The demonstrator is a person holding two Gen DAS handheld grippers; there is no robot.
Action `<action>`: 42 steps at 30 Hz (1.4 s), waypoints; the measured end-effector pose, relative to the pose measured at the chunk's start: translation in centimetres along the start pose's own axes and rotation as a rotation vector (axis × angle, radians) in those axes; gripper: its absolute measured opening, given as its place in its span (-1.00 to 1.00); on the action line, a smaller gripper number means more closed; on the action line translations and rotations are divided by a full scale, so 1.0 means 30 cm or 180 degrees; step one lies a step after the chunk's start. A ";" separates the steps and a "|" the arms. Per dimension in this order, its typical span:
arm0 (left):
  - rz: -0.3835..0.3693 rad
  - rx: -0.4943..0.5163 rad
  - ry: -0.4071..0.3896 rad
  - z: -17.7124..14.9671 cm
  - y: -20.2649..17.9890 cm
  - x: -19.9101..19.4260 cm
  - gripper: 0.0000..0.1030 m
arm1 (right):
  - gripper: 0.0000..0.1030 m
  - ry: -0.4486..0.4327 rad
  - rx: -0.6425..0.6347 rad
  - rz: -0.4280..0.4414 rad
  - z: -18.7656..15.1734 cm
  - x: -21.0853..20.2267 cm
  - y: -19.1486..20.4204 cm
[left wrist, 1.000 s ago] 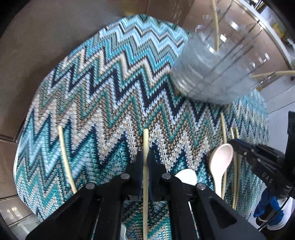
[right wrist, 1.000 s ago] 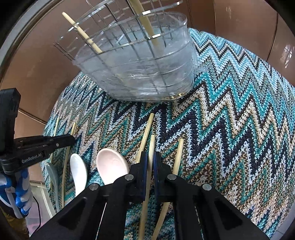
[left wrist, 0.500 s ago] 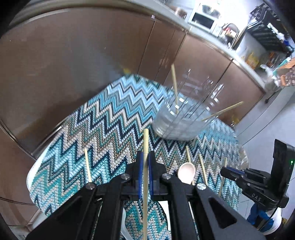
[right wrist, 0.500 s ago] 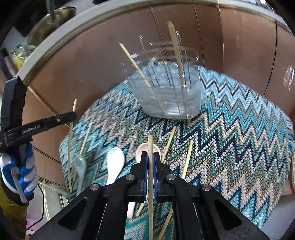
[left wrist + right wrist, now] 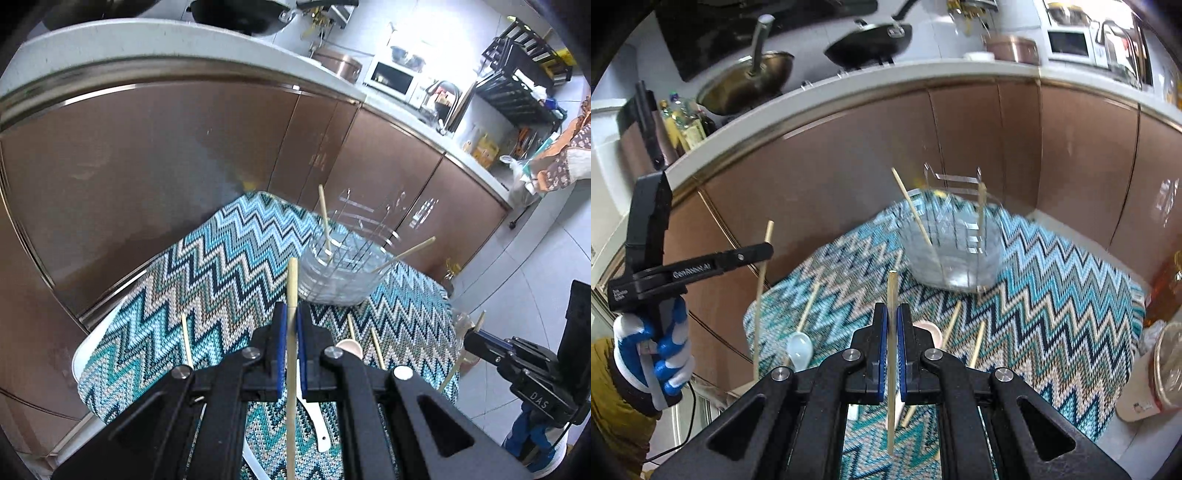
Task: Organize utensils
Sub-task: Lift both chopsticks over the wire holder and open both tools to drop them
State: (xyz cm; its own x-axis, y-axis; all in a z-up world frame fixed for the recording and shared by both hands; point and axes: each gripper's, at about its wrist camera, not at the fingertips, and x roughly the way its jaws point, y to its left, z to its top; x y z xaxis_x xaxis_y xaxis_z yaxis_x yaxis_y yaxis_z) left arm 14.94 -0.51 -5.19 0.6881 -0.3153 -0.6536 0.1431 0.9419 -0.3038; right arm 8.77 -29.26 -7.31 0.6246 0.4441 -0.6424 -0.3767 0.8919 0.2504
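My left gripper [image 5: 291, 314] is shut on a wooden chopstick [image 5: 291, 288], held well above the zigzag cloth [image 5: 207, 280]. My right gripper [image 5: 892, 314] is shut on another chopstick [image 5: 892, 291], also lifted. The left gripper [image 5: 764, 251] with its chopstick shows at the left of the right wrist view; the right gripper [image 5: 476, 339] shows at the right of the left wrist view. A clear plastic utensil holder [image 5: 340, 266] stands on the far part of the cloth [image 5: 1052, 295] with two chopsticks leaning in it; it also shows in the right wrist view [image 5: 953, 251].
Loose chopsticks [image 5: 187, 339] and white and pink spoons [image 5: 799, 349] lie on the cloth near me. Brown cabinet doors [image 5: 147, 166] rise behind the table. A jar [image 5: 1167, 362] and a bottle stand on the floor to the right.
Both grippers have lifted their chopsticks off the cloth and risen high above it. The views now take in the cabinets and the counter.
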 end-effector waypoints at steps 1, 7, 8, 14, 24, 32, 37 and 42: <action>0.0001 0.0003 -0.0019 0.003 -0.002 -0.005 -0.91 | -0.90 -0.0034 -0.0014 0.0015 0.009 -0.010 0.009; -0.0015 -0.0034 -0.0202 0.058 -0.011 -0.051 -0.91 | -0.90 -0.0223 -0.0095 0.0113 0.071 -0.057 0.054; -0.0020 -0.0042 -0.0235 0.070 -0.014 -0.057 -0.91 | -0.90 -0.0274 -0.0099 0.0134 0.092 -0.068 0.055; -0.0080 -0.0111 -0.0540 0.174 -0.041 -0.095 -0.91 | -0.90 -0.0622 -0.0102 0.0174 0.202 -0.123 0.049; -0.0285 -0.0206 -0.1144 0.366 -0.156 -0.063 -0.91 | -0.90 -0.1355 -0.0195 -0.0011 0.385 -0.144 0.021; -0.0264 -0.0488 -0.1341 0.464 -0.184 0.180 -0.91 | -0.90 -0.1623 -0.0229 -0.0311 0.469 -0.011 -0.093; -0.0160 -0.0474 -0.1377 0.482 -0.205 0.342 -0.91 | -0.90 -0.1599 -0.0232 -0.0382 0.470 0.101 -0.164; -0.0077 -0.0424 -0.1375 0.439 -0.222 0.476 -0.91 | -0.90 -0.1494 -0.0233 -0.0424 0.430 0.194 -0.214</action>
State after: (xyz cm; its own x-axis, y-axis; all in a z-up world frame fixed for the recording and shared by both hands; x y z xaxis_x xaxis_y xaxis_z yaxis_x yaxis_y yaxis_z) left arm 33.18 -9.76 -3.38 0.9235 -0.2332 -0.3046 0.0893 0.9029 -0.4205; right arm 23.65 -31.31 -3.32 0.9051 0.3322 -0.2655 -0.3090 0.9427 0.1260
